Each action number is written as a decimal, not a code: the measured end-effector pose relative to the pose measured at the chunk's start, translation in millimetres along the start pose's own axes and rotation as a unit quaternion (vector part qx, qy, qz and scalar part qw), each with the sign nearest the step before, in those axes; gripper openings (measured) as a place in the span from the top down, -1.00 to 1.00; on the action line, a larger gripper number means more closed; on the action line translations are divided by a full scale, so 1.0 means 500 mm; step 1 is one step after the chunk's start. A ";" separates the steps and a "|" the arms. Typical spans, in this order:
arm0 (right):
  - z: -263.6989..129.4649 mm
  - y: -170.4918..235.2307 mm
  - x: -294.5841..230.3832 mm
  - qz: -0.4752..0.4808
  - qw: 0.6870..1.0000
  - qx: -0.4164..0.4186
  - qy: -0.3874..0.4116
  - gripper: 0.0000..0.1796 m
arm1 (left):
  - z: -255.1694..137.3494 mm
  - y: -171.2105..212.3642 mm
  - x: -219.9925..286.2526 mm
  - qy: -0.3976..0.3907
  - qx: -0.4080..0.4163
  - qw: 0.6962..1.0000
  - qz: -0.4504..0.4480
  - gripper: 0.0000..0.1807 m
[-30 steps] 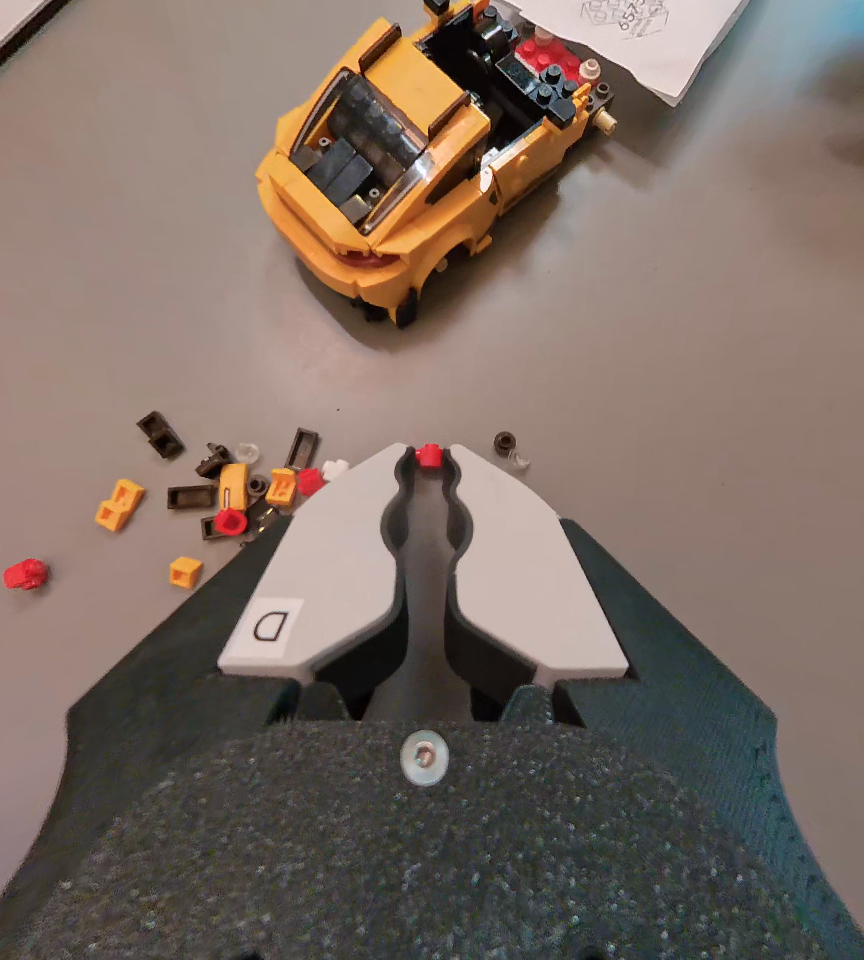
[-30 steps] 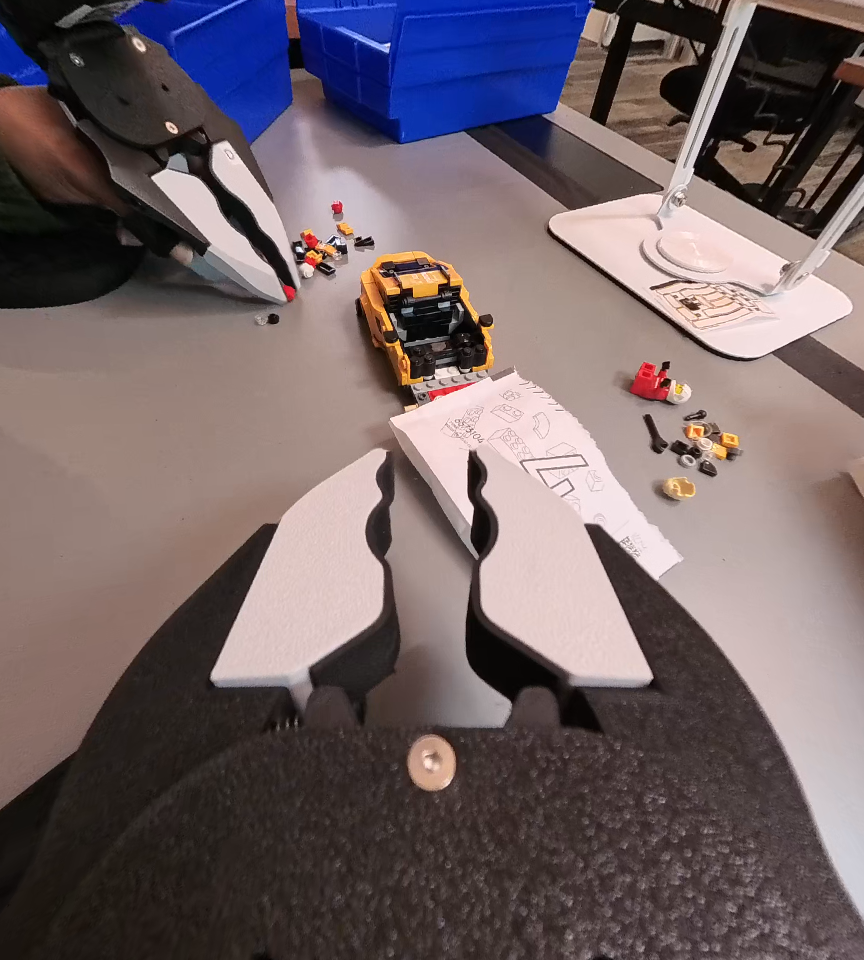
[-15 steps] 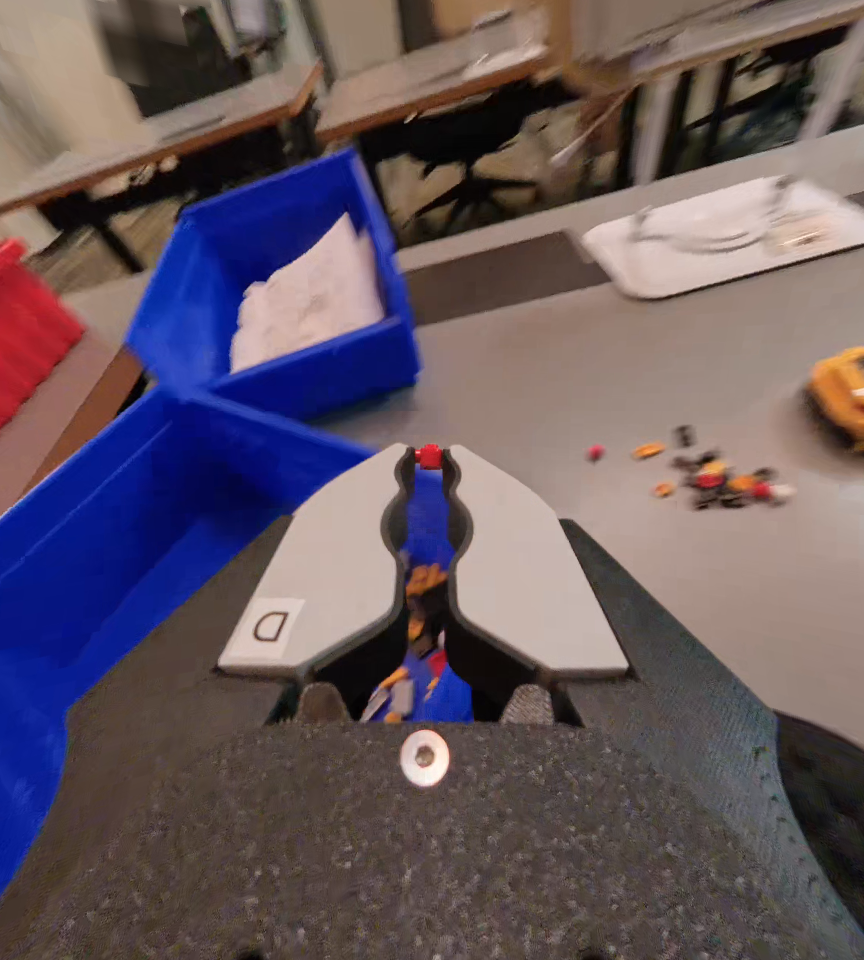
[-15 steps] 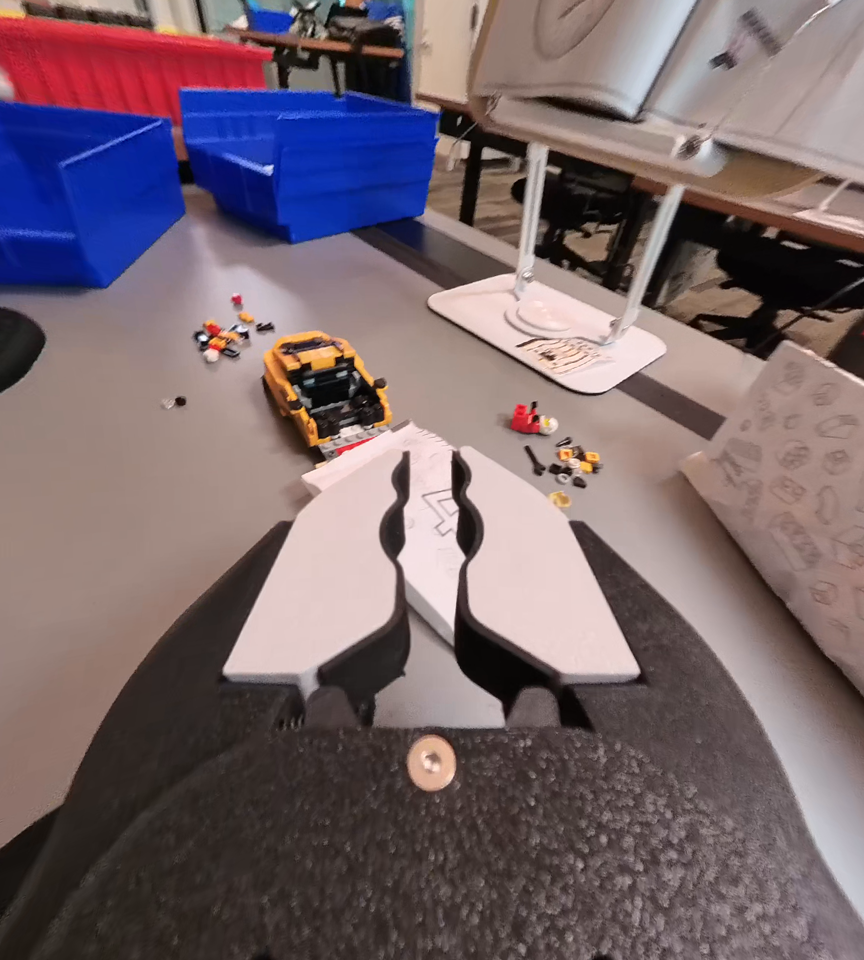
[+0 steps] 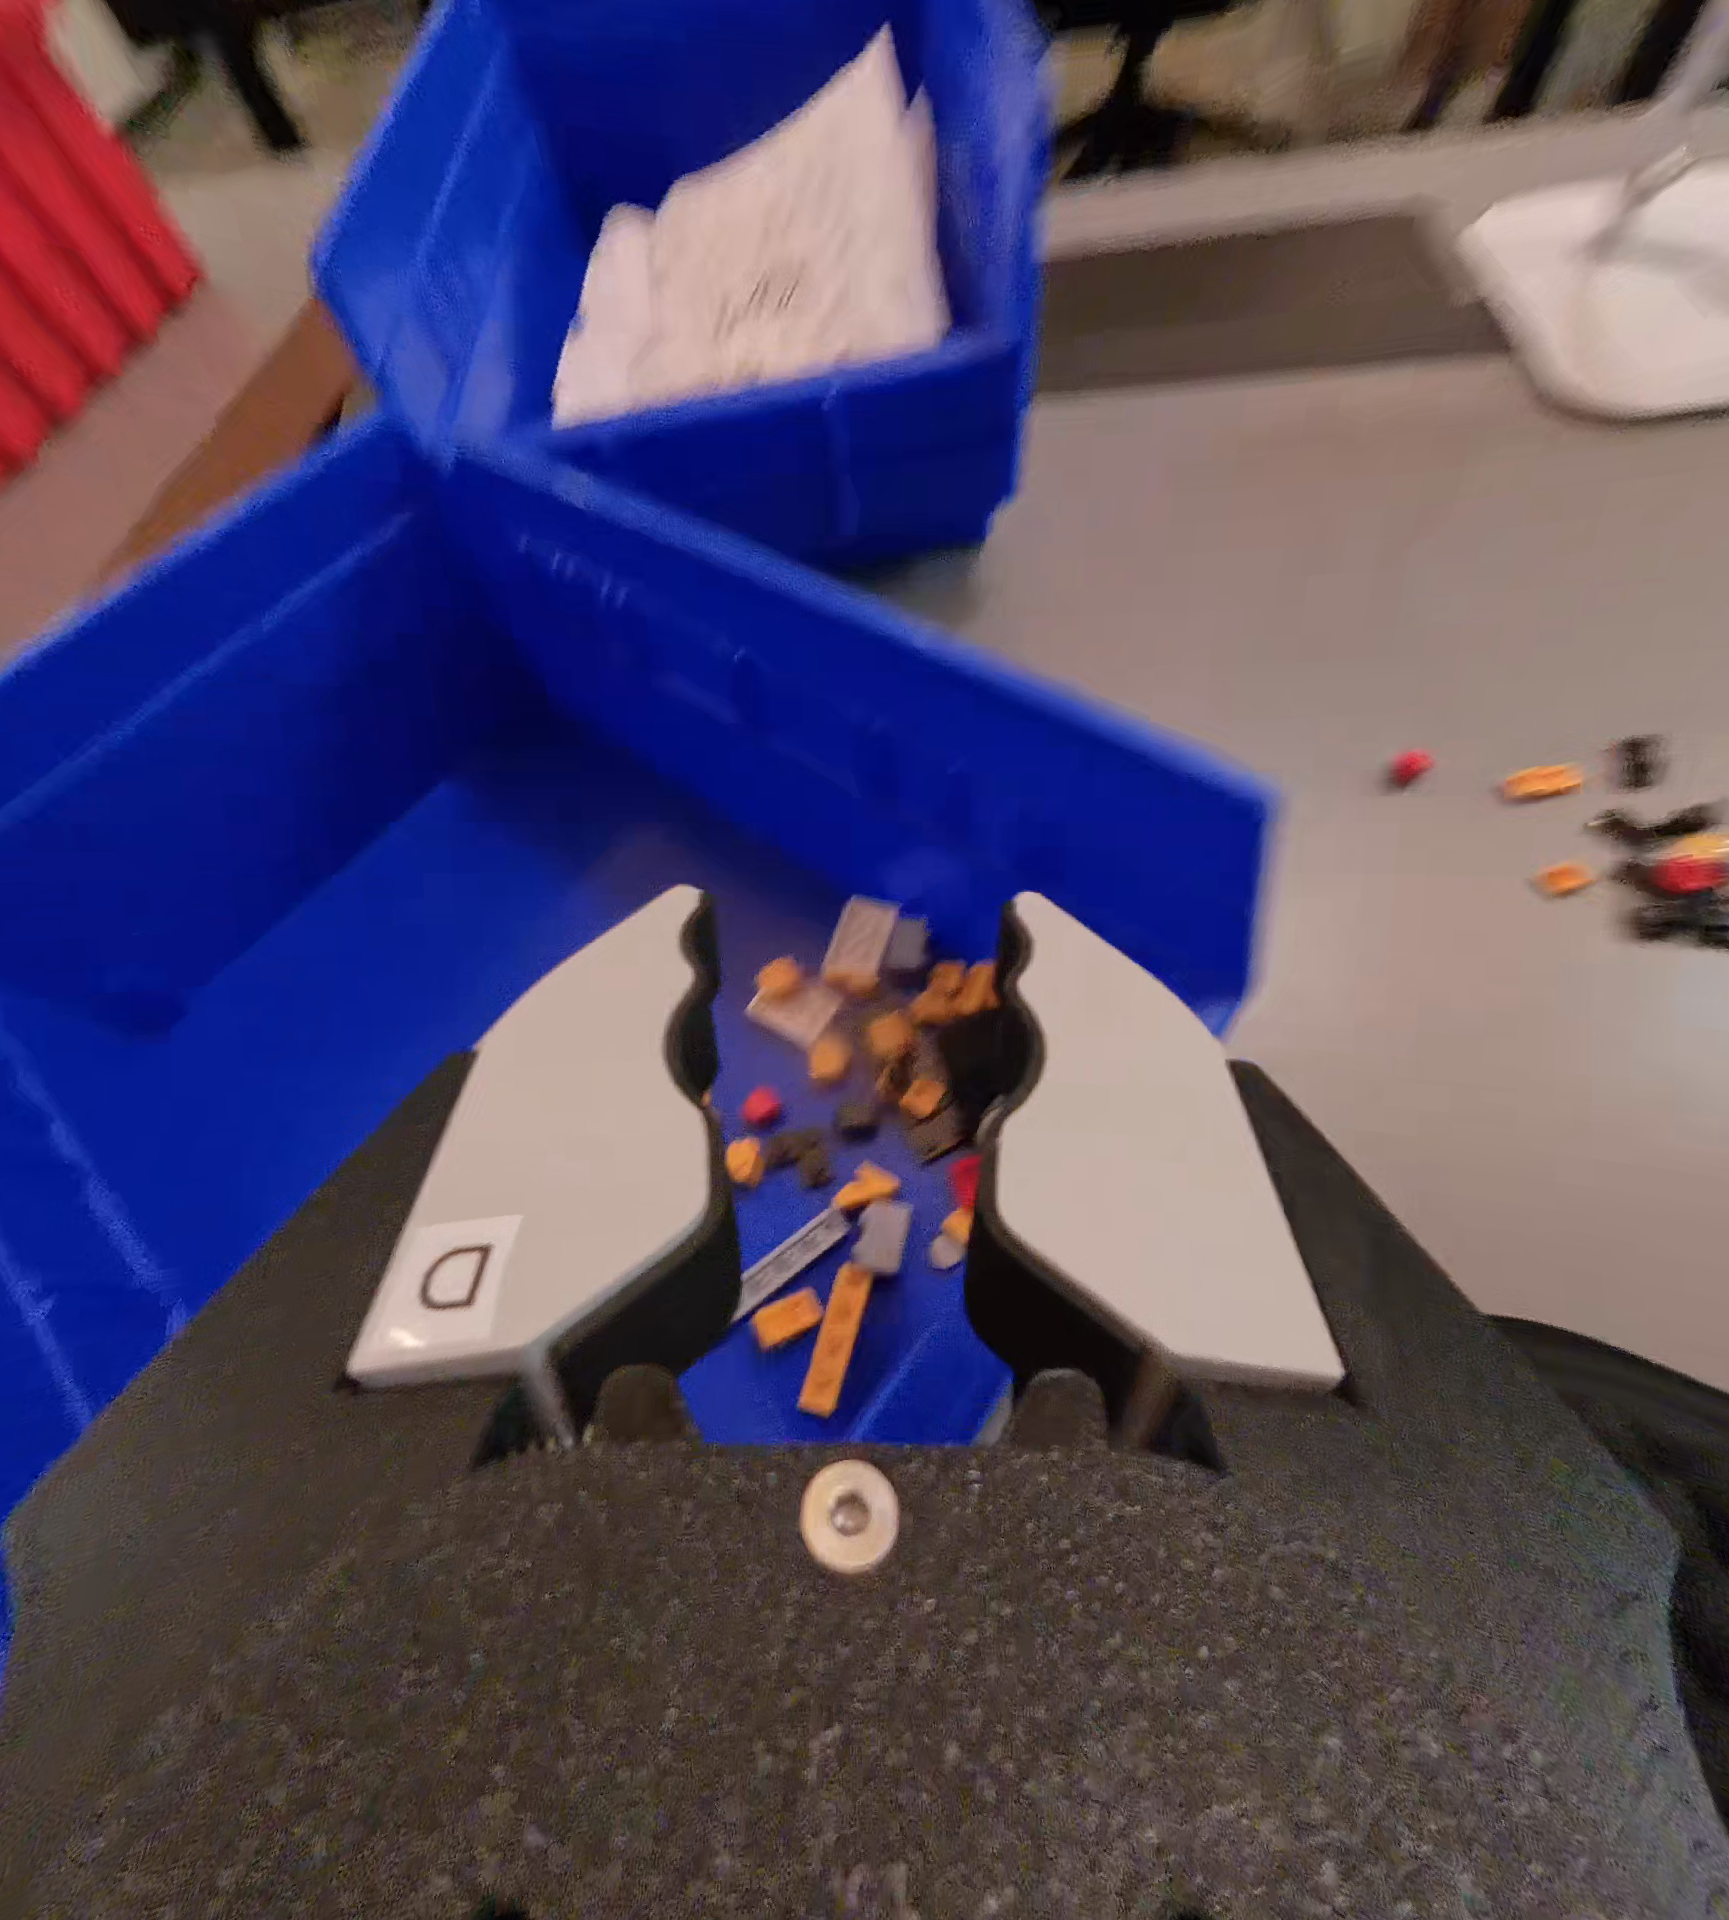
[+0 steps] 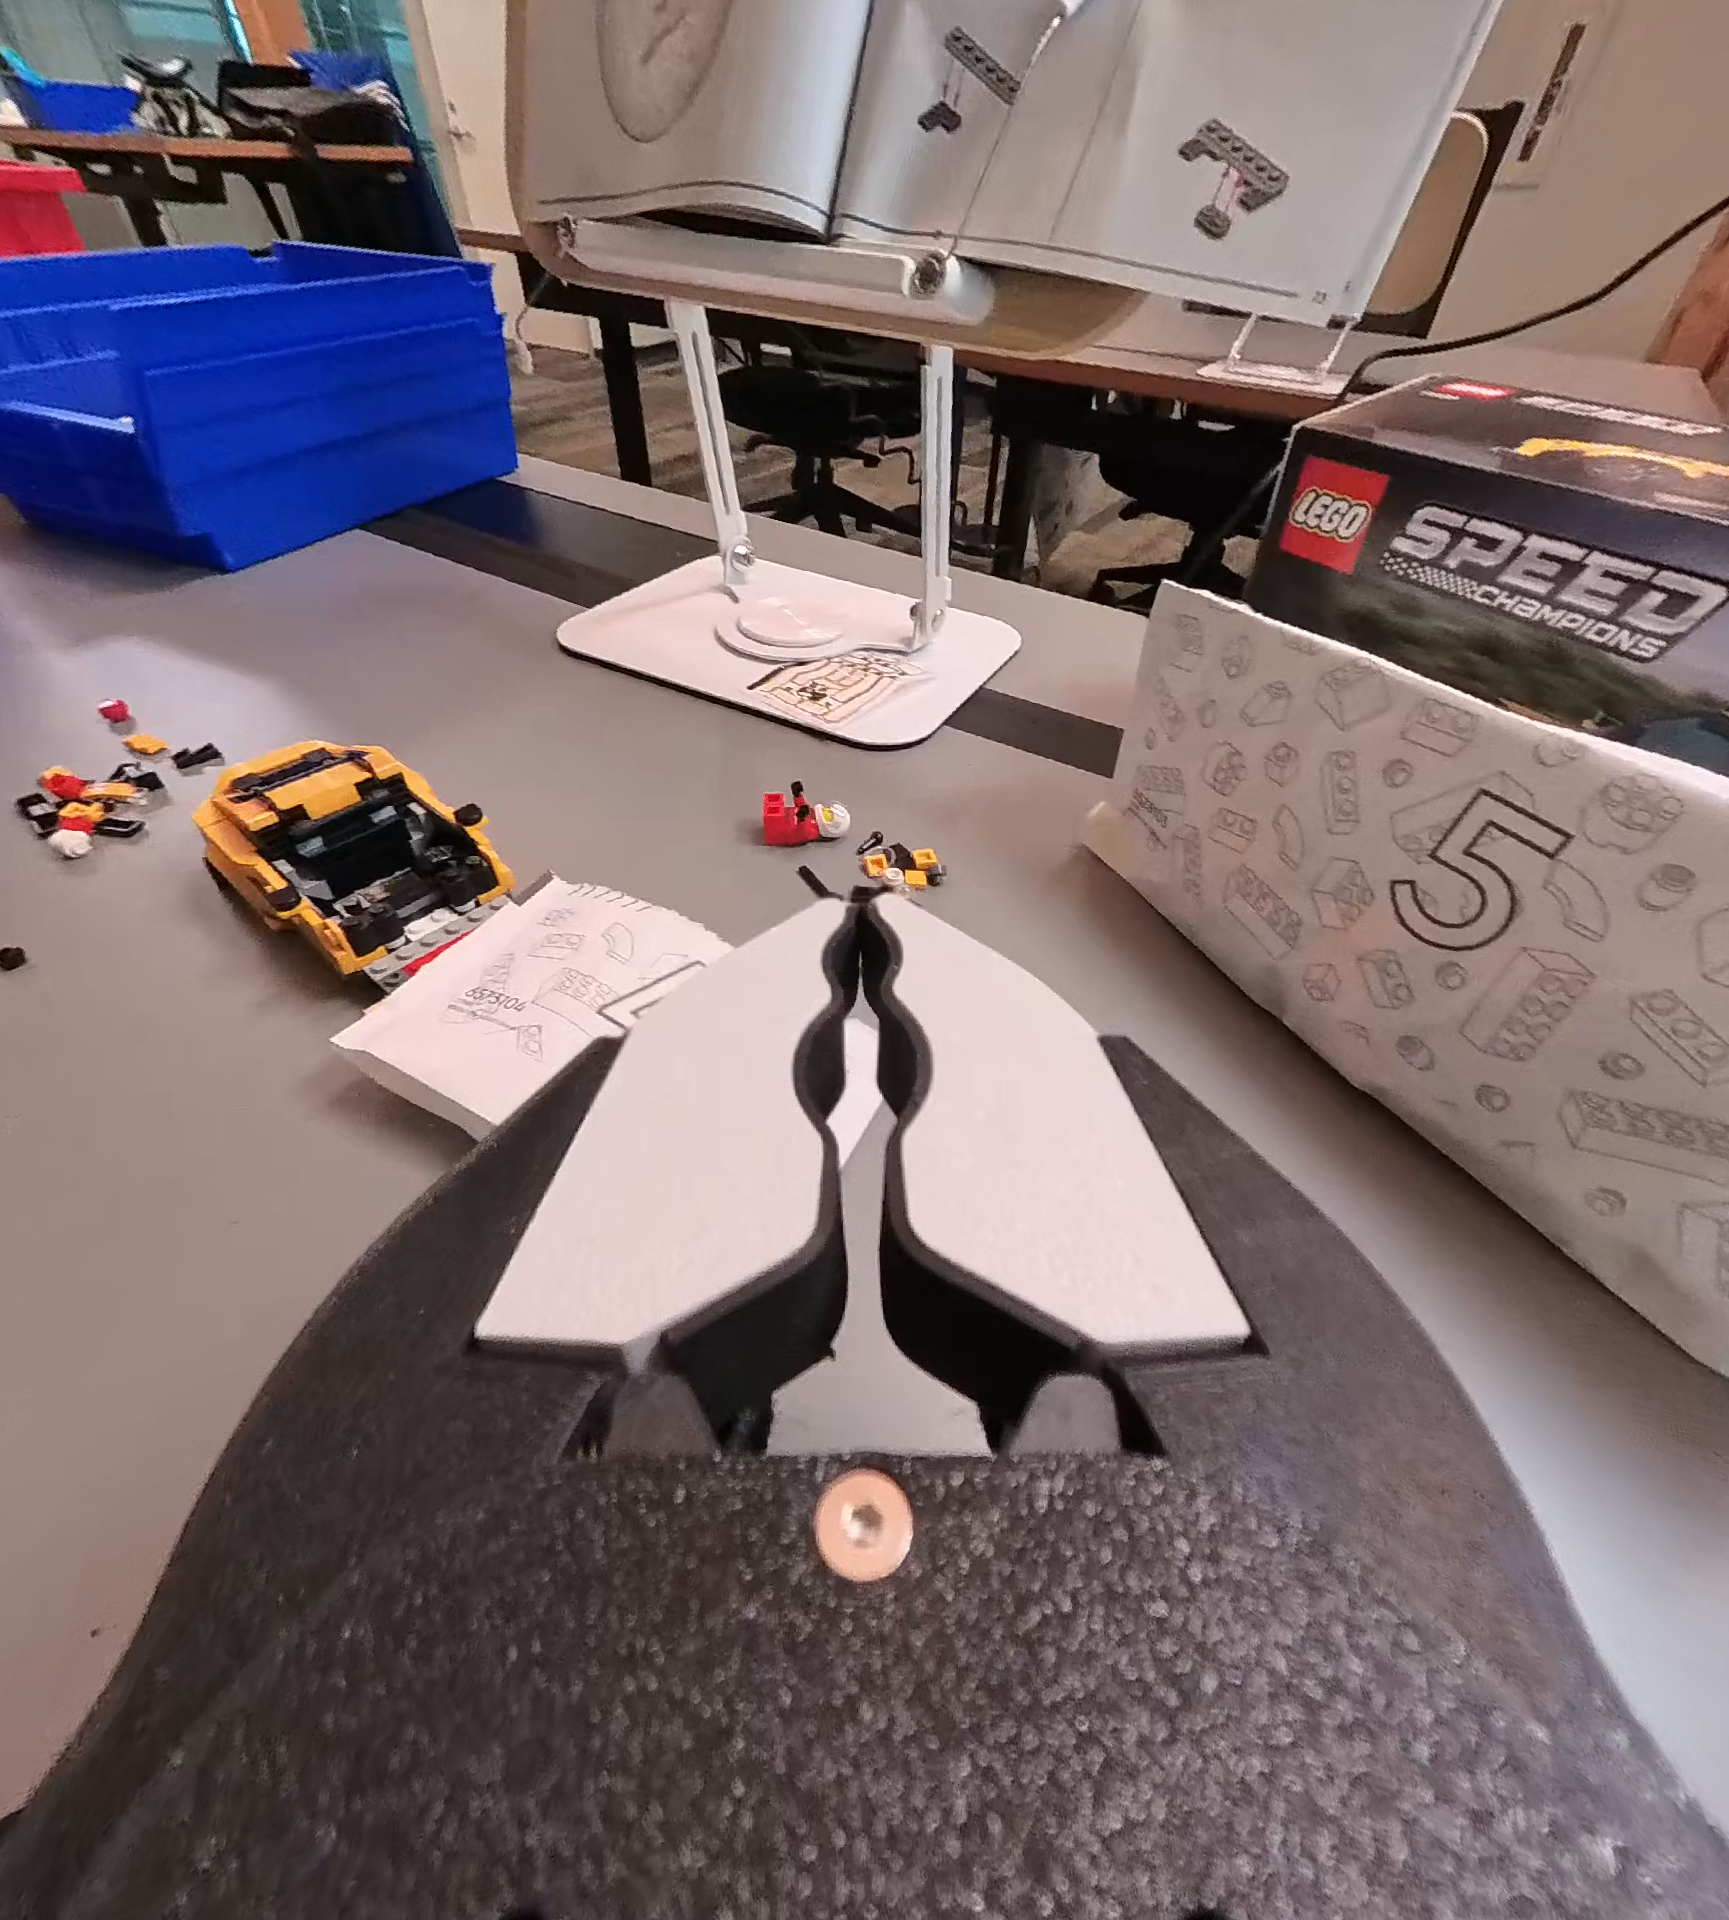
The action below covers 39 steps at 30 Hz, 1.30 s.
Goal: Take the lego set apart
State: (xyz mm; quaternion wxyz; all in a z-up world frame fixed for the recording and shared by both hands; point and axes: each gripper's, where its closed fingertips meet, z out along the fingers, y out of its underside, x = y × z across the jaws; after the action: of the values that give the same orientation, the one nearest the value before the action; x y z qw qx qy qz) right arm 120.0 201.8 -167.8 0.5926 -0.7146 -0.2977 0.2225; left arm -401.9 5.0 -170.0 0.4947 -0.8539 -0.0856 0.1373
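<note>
My left gripper [image 5: 855, 920] is open and empty above a blue bin [image 5: 268, 790]. Several loose orange, grey, black and red lego pieces [image 5: 860, 1101] lie on the bin's floor between my fingers. My right gripper [image 6: 858, 909] is shut on nothing, low over the grey table. The partly stripped yellow lego car [image 6: 346, 847] stands to its left, its rear resting on a white printed paper bag [image 6: 527, 997]. A small pile of loose pieces [image 6: 86, 800] lies left of the car; it also shows blurred in the left wrist view [image 5: 1691, 883].
A second blue bin [image 5: 735, 260] holds white paper bags. Stacked blue bins [image 6: 216, 405] stand far left. A white stand base [image 6: 787, 665] holds an open booklet. A red minifigure seat [image 6: 803, 821], small parts [image 6: 901, 862], a large paper bag [image 6: 1483, 914] and the set's box [image 6: 1566, 561] lie right. The gap from one gripper's tips to the other's is roughly 55 cm. The partly stripped yellow lego car [image 6: 346, 847] lies around 20 cm away from my right fingertips.
My left gripper swung from the table to over the blue bin, opened and let go of the small red piece. My right gripper lifted back and closed from open to shut.
</note>
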 end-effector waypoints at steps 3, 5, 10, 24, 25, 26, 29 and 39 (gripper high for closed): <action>0.002 0.005 0.001 0.000 1.000 -0.006 0.003 1.00 | -0.040 -0.067 0.118 0.095 0.084 0.990 0.065 0.65; 0.003 0.007 0.001 0.001 1.000 -0.009 0.003 1.00 | -0.059 -0.080 0.231 0.196 0.095 0.971 0.097 0.66; 0.002 0.005 0.003 0.000 1.000 -0.009 0.009 1.00 | -0.048 -0.014 0.461 0.366 0.021 0.910 0.194 0.56; 0.005 0.010 0.007 0.010 1.000 -0.014 0.010 1.00 | 0.009 0.116 0.592 0.449 -0.102 0.836 0.299 0.74; 0.005 0.010 0.007 0.011 1.000 -0.014 0.010 1.00 | 0.010 0.117 0.594 0.453 -0.104 0.836 0.293 0.78; 0.005 0.010 0.007 0.011 1.000 -0.013 0.009 1.00 | 0.010 0.117 0.596 0.458 -0.107 0.835 0.285 0.81; 0.005 0.010 0.006 0.011 1.000 -0.014 0.008 1.00 | 0.010 0.116 0.600 0.462 -0.106 0.835 0.280 0.87; 0.005 0.009 0.003 0.009 1.000 -0.013 0.005 1.00 | 0.013 0.116 0.593 0.457 -0.100 0.836 0.286 0.93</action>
State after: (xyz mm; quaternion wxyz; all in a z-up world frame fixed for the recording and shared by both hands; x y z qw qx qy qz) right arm 120.1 204.3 -172.9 0.5822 -0.7263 -0.2911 0.2208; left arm -122.6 65.2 -268.0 0.3285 -0.8505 0.3852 -0.1425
